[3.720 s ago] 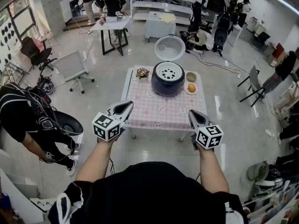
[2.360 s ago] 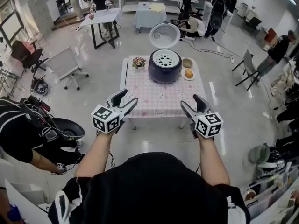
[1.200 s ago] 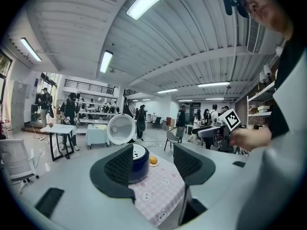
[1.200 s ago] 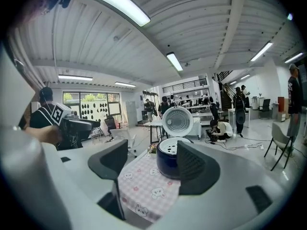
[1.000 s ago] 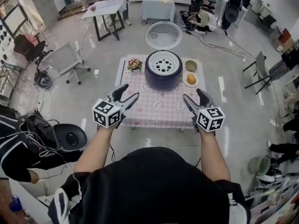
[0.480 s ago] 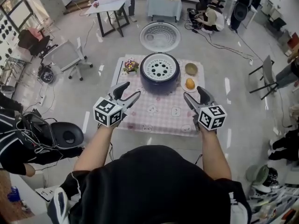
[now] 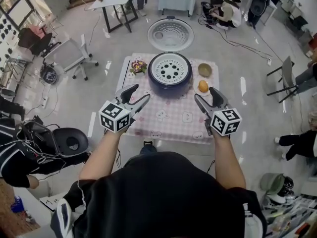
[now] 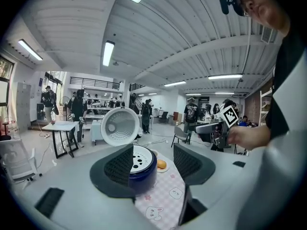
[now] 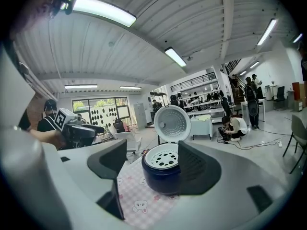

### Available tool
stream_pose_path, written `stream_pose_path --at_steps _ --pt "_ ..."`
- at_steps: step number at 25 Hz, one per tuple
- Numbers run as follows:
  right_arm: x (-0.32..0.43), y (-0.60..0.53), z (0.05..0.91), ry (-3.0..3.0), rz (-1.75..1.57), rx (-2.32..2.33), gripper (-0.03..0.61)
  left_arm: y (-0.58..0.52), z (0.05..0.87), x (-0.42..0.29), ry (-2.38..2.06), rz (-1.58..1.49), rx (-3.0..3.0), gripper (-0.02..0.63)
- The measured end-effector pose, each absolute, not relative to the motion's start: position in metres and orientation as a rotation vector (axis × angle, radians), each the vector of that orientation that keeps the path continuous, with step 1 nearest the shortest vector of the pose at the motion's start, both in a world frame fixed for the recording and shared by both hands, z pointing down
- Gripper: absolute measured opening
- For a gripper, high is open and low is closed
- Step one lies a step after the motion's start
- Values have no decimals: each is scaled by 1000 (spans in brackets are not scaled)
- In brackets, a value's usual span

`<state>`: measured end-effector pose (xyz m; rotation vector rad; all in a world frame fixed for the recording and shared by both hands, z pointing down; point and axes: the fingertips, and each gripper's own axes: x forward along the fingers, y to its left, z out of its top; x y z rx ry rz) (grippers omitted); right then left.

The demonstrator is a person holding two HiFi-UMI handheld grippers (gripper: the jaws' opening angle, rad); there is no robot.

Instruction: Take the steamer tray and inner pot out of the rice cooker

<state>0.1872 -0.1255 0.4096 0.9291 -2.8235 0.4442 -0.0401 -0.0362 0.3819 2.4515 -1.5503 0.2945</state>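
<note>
A dark blue rice cooker stands at the far middle of a small table with a pink checked cloth. Its lid is swung open behind it. A white steamer tray with round holes sits in the cooker's top; the inner pot under it is hidden. My left gripper is open, held above the table's near left part. My right gripper is open above the near right part. Both hold nothing and are short of the cooker.
A small flower pot stands left of the cooker. Right of it are a bowl and a plate with an orange fruit. Office chairs, other tables and people surround the table at a distance.
I have walked up to the table, so the cooker is now nearer and seen more from above. Both grippers opened from shut and now reach over the table's near edge.
</note>
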Motion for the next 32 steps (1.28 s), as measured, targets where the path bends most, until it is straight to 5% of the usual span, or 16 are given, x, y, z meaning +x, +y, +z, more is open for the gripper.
stream_pose_path --at_steps 32 --pt "27 -177 432 -2702 387 1061 354 -150 418 -175 -1202 247 2615 272"
